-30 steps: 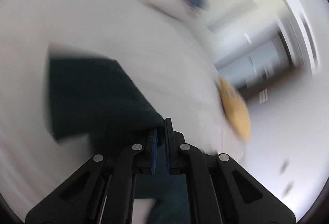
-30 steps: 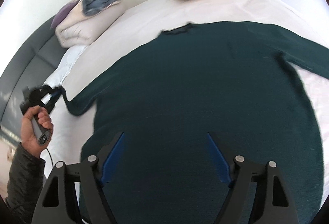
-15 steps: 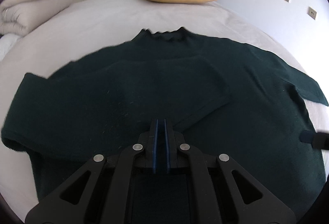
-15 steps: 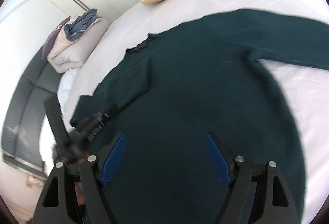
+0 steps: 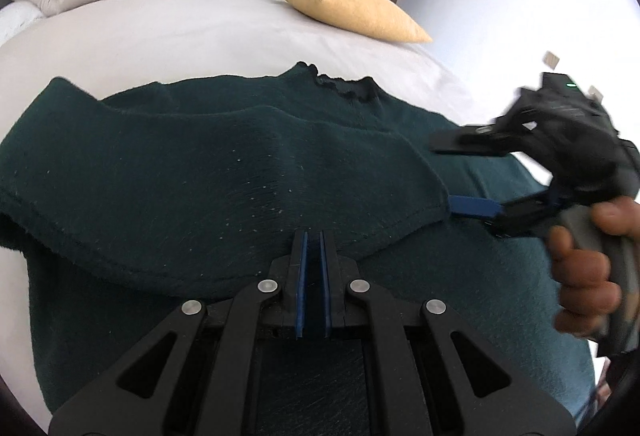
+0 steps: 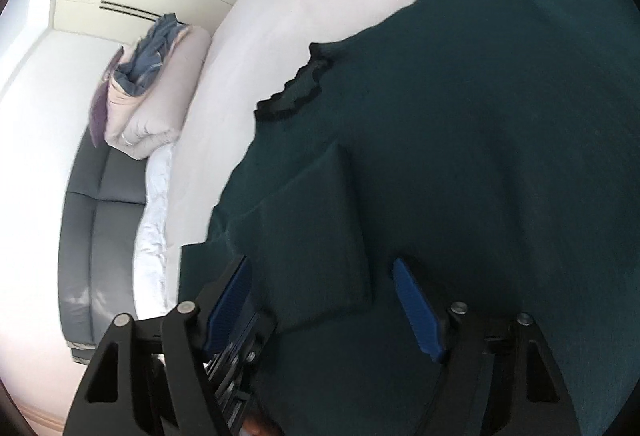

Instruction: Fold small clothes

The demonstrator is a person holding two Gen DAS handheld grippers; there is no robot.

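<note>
Sleeve [image 5: 224,172] now lies folded across the dark green sweater [image 6: 500,140] on the bed [image 5: 192,20], pinched at its edge by the left gripper [image 5: 314,236] (nearly shut). The right gripper [image 6: 320,272], newly arrived at the cuff, is closing around it without pressing yet. Farther off, a yellow pillow [image 5: 348,10].
</note>
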